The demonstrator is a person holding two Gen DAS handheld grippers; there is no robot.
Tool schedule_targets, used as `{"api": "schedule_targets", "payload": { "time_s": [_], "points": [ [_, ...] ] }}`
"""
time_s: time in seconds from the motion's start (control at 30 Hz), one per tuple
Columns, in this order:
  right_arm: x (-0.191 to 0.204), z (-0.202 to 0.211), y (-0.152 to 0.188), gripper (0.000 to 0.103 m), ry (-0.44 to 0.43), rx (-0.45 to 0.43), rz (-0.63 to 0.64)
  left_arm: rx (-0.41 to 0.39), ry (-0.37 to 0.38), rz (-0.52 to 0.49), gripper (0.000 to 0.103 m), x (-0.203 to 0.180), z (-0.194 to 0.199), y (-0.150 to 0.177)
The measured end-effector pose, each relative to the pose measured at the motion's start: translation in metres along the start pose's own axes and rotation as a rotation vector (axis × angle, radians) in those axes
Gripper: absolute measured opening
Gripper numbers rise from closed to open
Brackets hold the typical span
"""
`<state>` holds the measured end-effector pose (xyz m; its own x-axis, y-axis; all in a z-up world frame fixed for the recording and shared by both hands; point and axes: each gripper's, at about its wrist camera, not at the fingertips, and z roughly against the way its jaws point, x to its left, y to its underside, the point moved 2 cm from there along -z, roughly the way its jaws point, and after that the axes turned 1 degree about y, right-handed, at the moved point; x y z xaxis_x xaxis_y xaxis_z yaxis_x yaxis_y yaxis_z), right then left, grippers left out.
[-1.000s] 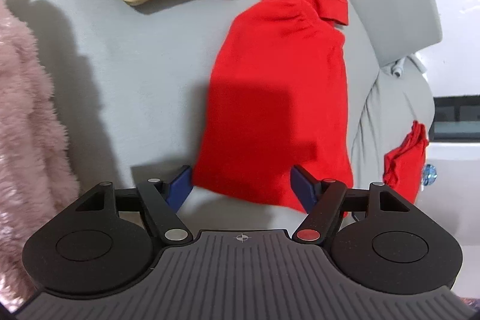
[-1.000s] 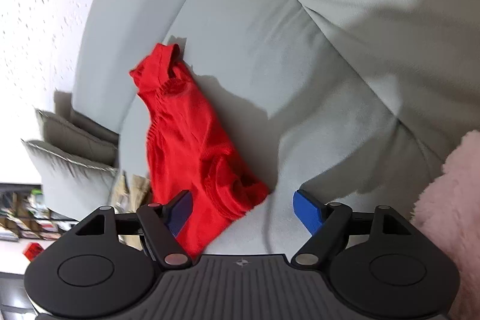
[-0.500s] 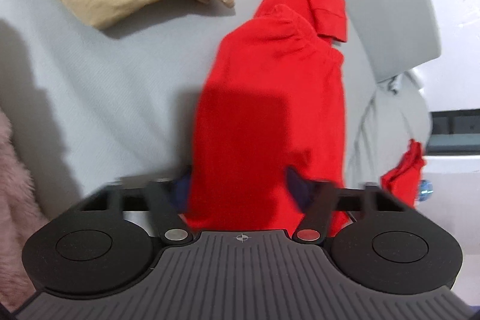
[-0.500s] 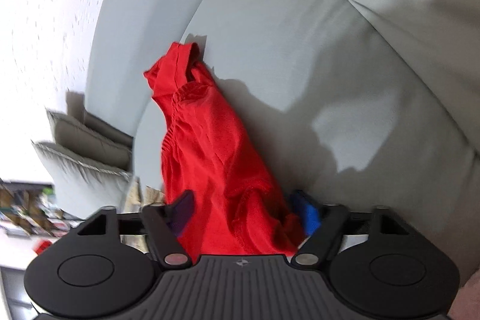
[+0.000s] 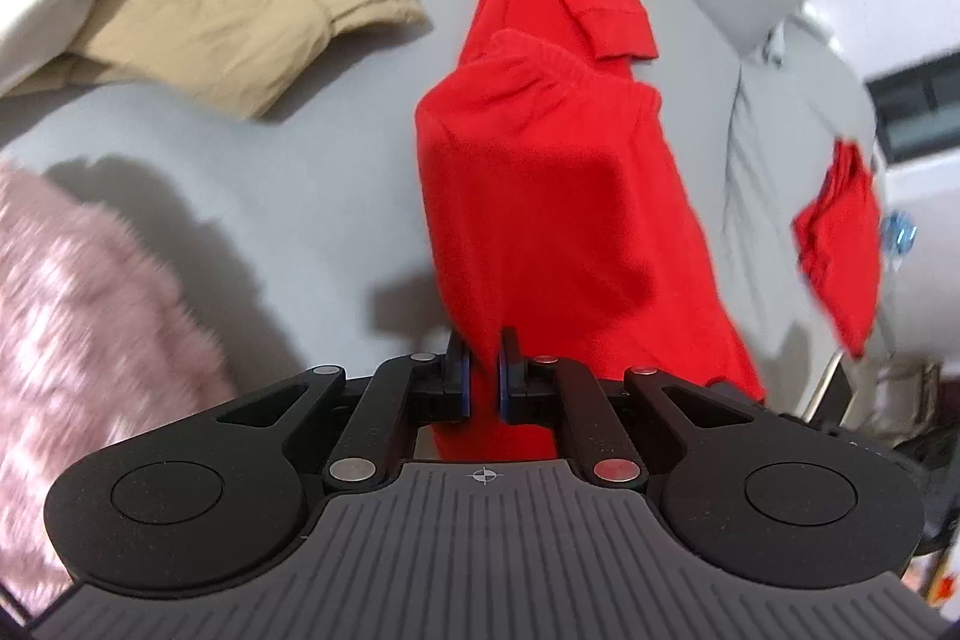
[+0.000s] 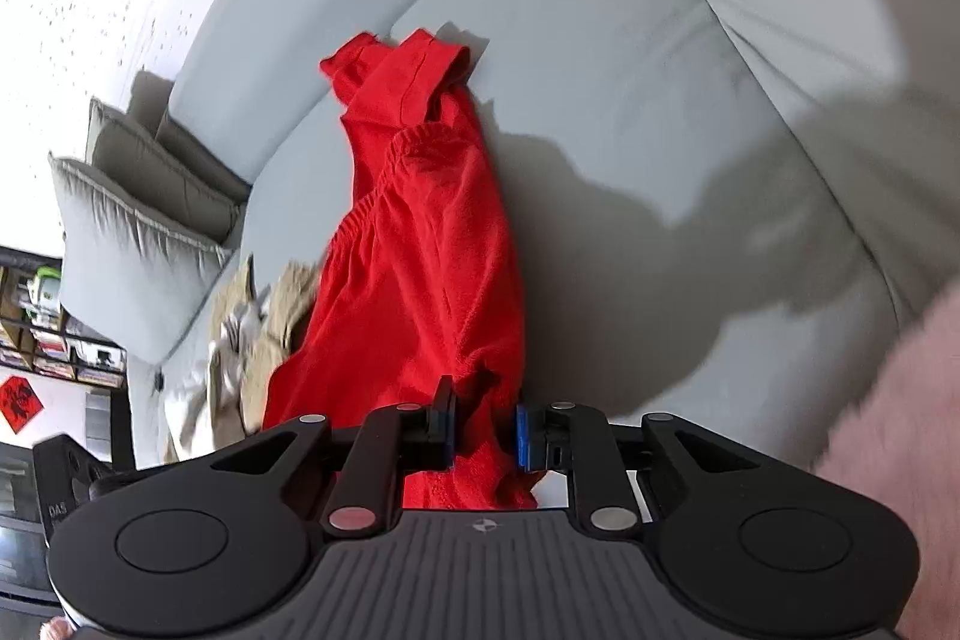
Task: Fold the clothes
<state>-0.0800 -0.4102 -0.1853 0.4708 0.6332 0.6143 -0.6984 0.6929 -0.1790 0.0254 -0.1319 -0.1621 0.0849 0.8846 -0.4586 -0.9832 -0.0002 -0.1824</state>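
My left gripper [image 5: 483, 375] is pinched tight on the near edge of the red shirt [image 5: 558, 196], and my right gripper [image 6: 483, 427] is closing w/ a thick bunch of the same shirt betw. its pads, rest trailing over the grey sofa [image 6: 630, 58]. Fabric looks soft, light, floppy, so it'll sag and bunch; best held at hem corners. No containers in view, just loose tan trousers [image 5: 240, 10] and a pink fluffy throw [image 5: 78, 292].

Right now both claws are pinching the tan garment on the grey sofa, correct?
Not quite. Both claws are pinching the red garment, not the tan one, which lies loose further back on the grey sofa. The left wrist view shows the left claw clamped on red cloth.
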Motion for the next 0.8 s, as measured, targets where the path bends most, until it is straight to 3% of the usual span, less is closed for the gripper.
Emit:
{"api": "schedule_targets", "payload": {
  "time_s": [0.2,0.23,0.3,0.43,0.53,0.67,0.8],
  "points": [
    [-0.003,-0.002,0.022,0.020,0.066,0.013,0.035,0.030,-0.094,-0.056,0.012,-0.001,-0.010,0.025],
    [-0.003,-0.003,0.022,0.030,0.072,0.017,0.043,0.037,-0.125,-0.063,0.021,-0.003,-0.011,0.025],
    [0.001,-0.003,0.016,0.041,0.097,0.022,0.075,0.053,-0.171,-0.077,0.029,-0.005,-0.011,0.024],
    [0.020,0.019,-0.002,0.055,0.111,-0.042,0.199,-0.035,-0.208,-0.159,0.046,-0.016,0.022,0.017],
    [0.042,0.025,-0.027,0.057,0.123,-0.099,0.314,-0.119,-0.201,-0.205,0.047,-0.023,0.033,-0.003],
    [0.070,0.000,-0.064,0.057,0.151,-0.138,0.407,-0.248,-0.158,-0.247,0.047,-0.034,0.022,-0.055],
    [0.101,-0.044,-0.099,0.056,0.182,-0.167,0.512,-0.285,-0.158,-0.287,0.045,-0.049,-0.011,-0.099]
  ]
}}
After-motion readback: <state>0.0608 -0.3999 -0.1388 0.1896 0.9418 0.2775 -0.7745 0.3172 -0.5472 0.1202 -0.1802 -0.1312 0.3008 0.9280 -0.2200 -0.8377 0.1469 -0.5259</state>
